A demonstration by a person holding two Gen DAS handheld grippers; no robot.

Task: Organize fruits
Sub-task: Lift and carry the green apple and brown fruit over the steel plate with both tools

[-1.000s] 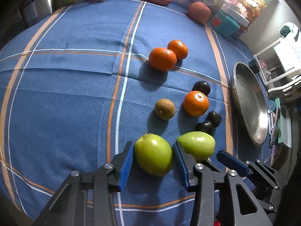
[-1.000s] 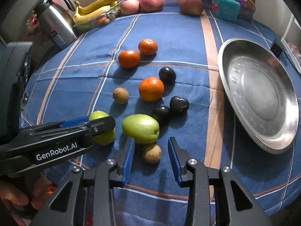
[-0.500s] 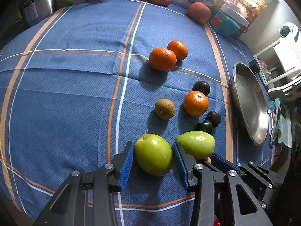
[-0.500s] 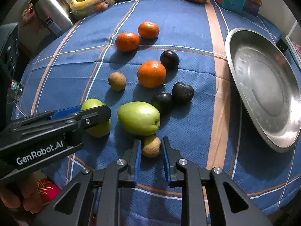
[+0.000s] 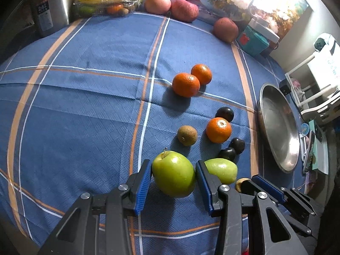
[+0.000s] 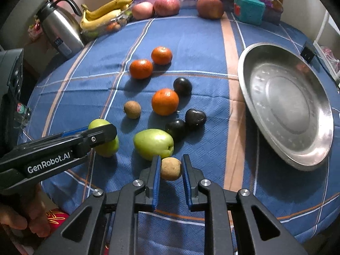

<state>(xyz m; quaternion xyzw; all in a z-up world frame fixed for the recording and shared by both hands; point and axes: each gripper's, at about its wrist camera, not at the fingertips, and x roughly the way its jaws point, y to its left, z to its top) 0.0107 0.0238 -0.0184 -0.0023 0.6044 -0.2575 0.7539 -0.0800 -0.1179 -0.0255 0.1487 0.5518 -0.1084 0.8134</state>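
Presently, the left tongs (image 5: 173,180) grip a green apple (image 5: 173,174) near the counter's front edge, both blue pads pressed against its sides. The right tongs (image 6: 170,170) are closed on a small brown fruit (image 6: 171,168), held just beside a green pear-shaped fruit (image 6: 153,143). Nearer the counter's middle lie three oranges (image 6: 165,101), three dark plums (image 6: 195,116) and a second small brown fruit (image 6: 132,109), all loose on the blue checked tablecloth (image 6: 191,42). A steel dish (image 6: 286,104) sits empty at the right edge. Along the back edge stand bananas (image 6: 106,13), three reddish fruits (image 6: 166,6), a teal box (image 6: 248,12) and, at the back left corner, a steel kettle (image 6: 59,27). A hand (image 6: 19,218) holds the left tongs' handle.
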